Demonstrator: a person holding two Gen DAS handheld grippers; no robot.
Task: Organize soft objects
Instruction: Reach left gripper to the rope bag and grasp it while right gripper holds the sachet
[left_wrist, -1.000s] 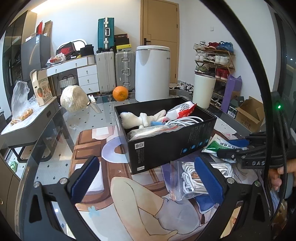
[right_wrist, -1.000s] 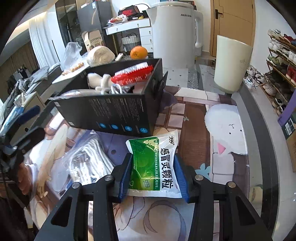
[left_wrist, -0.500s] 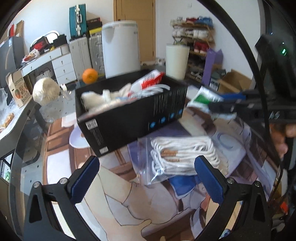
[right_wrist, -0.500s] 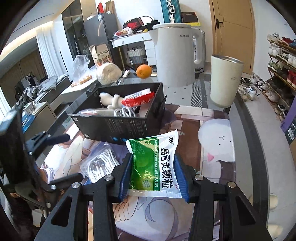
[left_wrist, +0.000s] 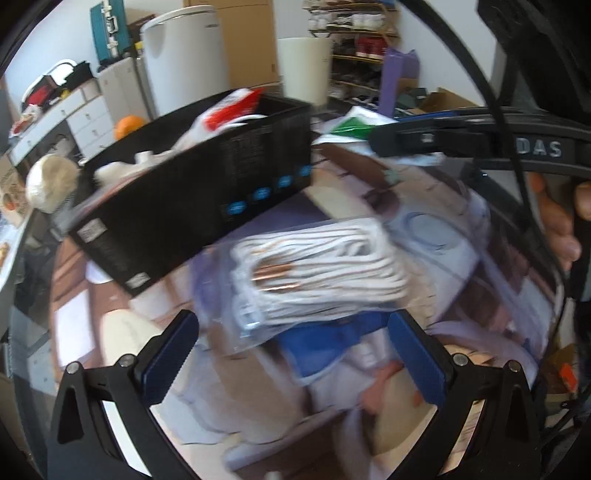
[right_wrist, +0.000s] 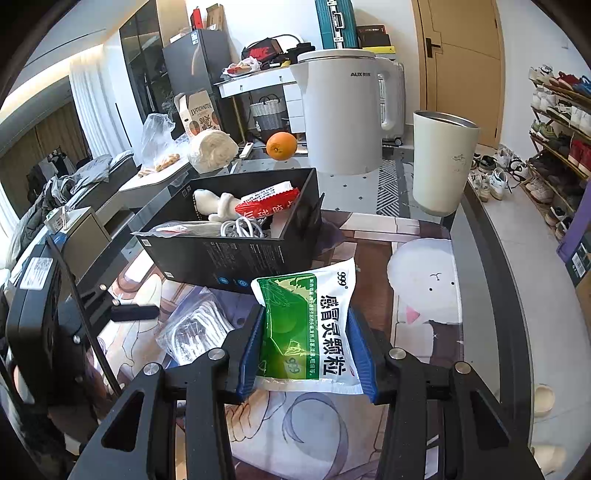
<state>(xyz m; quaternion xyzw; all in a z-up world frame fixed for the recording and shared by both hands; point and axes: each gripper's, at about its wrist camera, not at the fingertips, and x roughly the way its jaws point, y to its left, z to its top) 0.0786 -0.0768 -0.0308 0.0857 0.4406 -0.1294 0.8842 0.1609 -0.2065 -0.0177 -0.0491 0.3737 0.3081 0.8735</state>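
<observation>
The left wrist view is smeared by motion blur: the black box (left_wrist: 192, 206) and bagged white cord (left_wrist: 317, 266) lose their edges. The right wrist view is sharp and evenly bright, with a lit strip along the ceiling at upper left. Both fisheye frames bend straight lines and darken to black corners.

A printed mat (right_wrist: 424, 295) covers the table (right_wrist: 491, 280). On it rest a black box (right_wrist: 236, 258) and a bagged rope (right_wrist: 195, 328). A cream tumbler (right_wrist: 441, 166) stands beyond.

The left claw (left_wrist: 291, 354) gapes wide above a clear bag of white cord (left_wrist: 314, 269) on the table (left_wrist: 461, 266); a black box (left_wrist: 192, 199) sits far left.
</observation>
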